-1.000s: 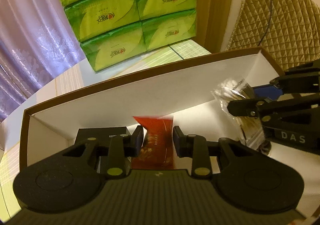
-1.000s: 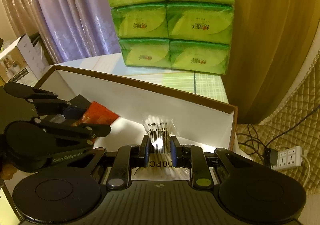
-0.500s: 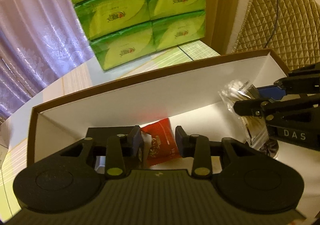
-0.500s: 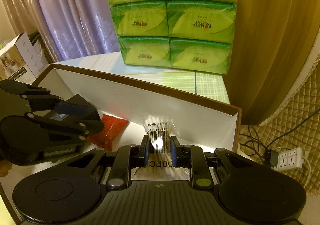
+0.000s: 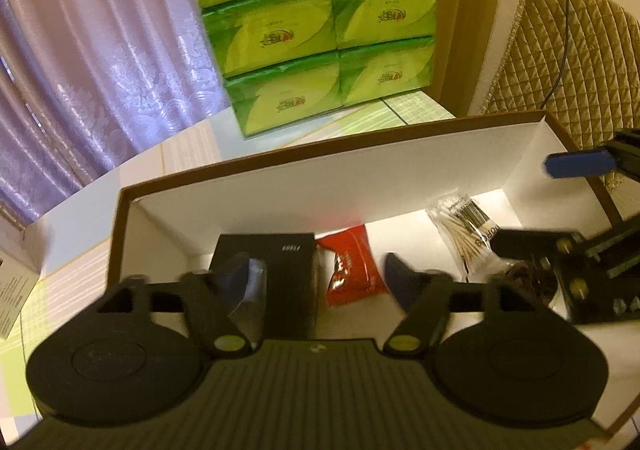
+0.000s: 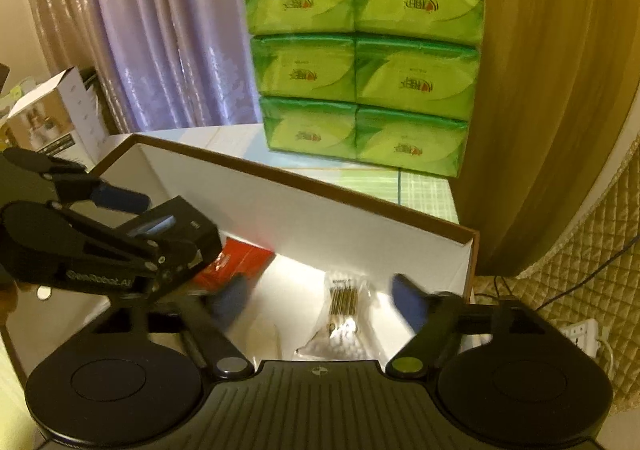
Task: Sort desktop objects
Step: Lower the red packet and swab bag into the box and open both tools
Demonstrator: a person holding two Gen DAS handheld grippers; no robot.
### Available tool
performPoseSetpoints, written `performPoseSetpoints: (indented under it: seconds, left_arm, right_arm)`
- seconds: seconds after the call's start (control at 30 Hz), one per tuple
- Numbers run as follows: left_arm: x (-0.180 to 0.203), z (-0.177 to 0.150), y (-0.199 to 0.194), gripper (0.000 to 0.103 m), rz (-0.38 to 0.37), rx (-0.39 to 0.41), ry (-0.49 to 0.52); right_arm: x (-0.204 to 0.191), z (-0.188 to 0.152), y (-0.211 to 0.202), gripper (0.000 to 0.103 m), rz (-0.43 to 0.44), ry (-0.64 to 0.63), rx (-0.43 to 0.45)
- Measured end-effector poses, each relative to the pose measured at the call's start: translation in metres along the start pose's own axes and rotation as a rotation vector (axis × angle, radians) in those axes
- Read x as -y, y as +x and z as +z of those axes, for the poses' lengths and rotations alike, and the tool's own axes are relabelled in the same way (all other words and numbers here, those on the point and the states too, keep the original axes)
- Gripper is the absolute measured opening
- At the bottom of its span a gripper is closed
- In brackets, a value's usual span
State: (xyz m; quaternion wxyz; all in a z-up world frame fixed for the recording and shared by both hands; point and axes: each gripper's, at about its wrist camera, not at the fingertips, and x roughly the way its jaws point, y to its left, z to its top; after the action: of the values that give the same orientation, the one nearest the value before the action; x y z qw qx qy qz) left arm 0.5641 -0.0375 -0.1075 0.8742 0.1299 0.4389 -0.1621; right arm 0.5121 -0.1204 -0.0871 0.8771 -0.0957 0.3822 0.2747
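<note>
Both grippers are hanging over the open box, and both are standing with their jaws spread wide and gripping nothing. The left gripper is hovering above the black box and the red sachet, its fingers straddling the pair without touching either, as far as the motion blur lets me judge. The right gripper is sitting above the bag of cotton swabs, its blue-padded fingers well clear on either side of the bag.

All three items are lying flat on the white floor of the box. The black box is lying at the left end, close to the back wall. The red sachet is lying just beside it, touching or nearly touching its right edge, with its long axis running from the back wall toward the near side. The swab bag is lying well apart from the sachet toward the right end, and the sticks inside are running front to back in the right wrist view, slightly slanted in the left one.

A bare strip of white floor is showing between sachet and bag. The brown-edged walls are rising around everything, and the right wall is standing close to the bag. Behind the box, a stack of green tissue packs is standing on the table against a purple curtain.
</note>
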Motion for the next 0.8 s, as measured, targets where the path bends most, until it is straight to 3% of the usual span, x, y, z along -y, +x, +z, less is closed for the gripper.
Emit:
performPoseSetpoints:
  seconds: [0.13,0.3,0.8]
  left_arm:
    - [0.0,-0.008,-0.017,0.082,-0.007,0.011,0.001]
    - [0.001,-0.021,-0.041,0.09,0.008,0.032,-0.009]
    - [0.002,-0.051,-0.108,0.093,0.04,0.07,-0.108]
  right_arm:
    - [-0.008,-0.008,-0.012,0.101,0.01,-0.01,0.003]
    - [-0.016,-0.019,-0.032,0.101,0.011,0.008,0.021]
    - [-0.026,-0.041,-0.089,0.101,-0.001,0.15,0.049]
